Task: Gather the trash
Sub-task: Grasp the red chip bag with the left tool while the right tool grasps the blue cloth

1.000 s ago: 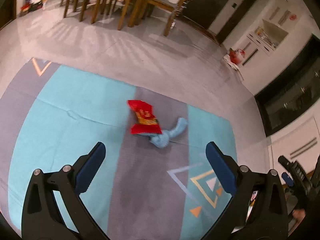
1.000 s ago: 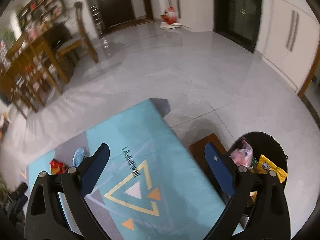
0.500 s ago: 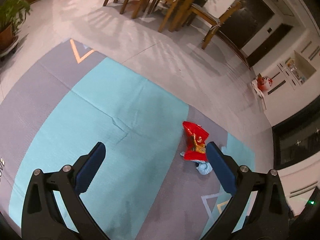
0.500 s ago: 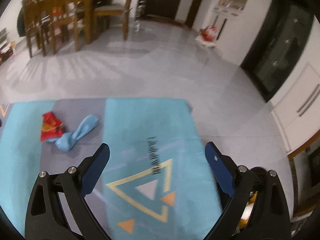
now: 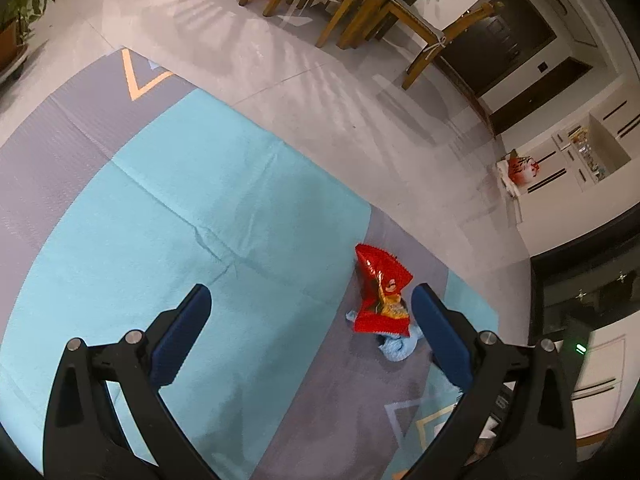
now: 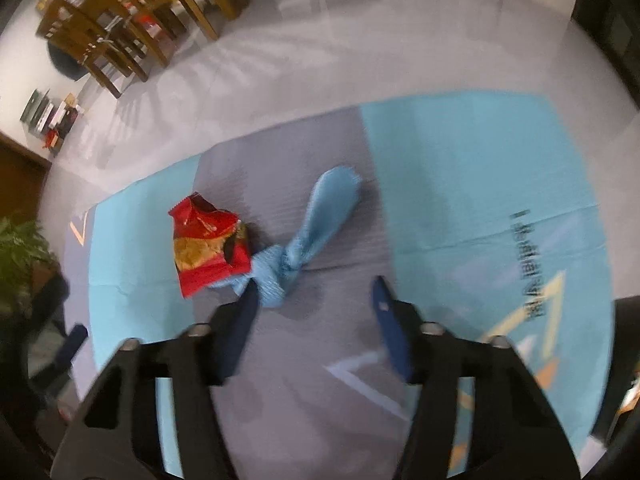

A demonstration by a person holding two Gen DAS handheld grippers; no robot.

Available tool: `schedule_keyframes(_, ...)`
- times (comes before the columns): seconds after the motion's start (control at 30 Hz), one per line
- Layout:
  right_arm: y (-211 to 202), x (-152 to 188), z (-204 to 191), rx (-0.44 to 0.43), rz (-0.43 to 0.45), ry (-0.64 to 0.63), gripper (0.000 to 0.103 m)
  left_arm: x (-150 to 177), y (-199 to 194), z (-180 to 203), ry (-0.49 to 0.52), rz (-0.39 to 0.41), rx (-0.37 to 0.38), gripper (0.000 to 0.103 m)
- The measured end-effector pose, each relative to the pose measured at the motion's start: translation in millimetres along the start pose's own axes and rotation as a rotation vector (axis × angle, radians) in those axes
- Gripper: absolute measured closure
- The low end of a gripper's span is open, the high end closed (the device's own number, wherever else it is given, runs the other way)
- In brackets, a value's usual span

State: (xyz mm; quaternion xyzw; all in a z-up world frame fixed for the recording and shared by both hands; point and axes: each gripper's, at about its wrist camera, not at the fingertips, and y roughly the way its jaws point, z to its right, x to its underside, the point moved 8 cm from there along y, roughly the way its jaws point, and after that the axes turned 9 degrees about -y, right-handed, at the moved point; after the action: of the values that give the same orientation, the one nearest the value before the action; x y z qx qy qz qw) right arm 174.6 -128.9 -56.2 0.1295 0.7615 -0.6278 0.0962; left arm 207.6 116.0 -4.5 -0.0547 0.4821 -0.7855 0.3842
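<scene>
Right gripper: points steeply down at the floor mat. Jaws partly apart and closing; nothing lies between them, only the grey band of the mat. The left fingertip overlaps the near end of a knotted light-blue cloth in the view; contact cannot be confirmed, as the frame is motion-blurred.

From the right gripper, the light-blue cloth runs from about 11 o'clock up towards 12 o'clock, twisted at the middle, its wider end farthest away. A crumpled red snack wrapper with a gold patch lies at about 10 o'clock, touching the near end of the cloth. Both items rest on the grey band, between the two turquoise panels.

Left gripper: jaws wide apart, nothing held. Bare turquoise mat shows between the blue pads. In this view the same red wrapper sits at about 2 o'clock, just inside the right finger, with the blue cloth showing below it and partly hidden by that finger.

Surroundings: the mat lies on a pale glossy tiled floor. Wooden dining chairs stand at 12 o'clock from the left gripper, well apart from the mat. A potted plant is at 10 o'clock. A red-and-white bag sits by the white cabinets at 2 o'clock.
</scene>
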Motion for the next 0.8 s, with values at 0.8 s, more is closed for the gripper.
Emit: schedule_keyframes(0.8, 0, 51, -19, -0.022, -0.086, -0.206, 0.075, 41, 78, 28, 0.103, -0.233, 0.020, 0.032)
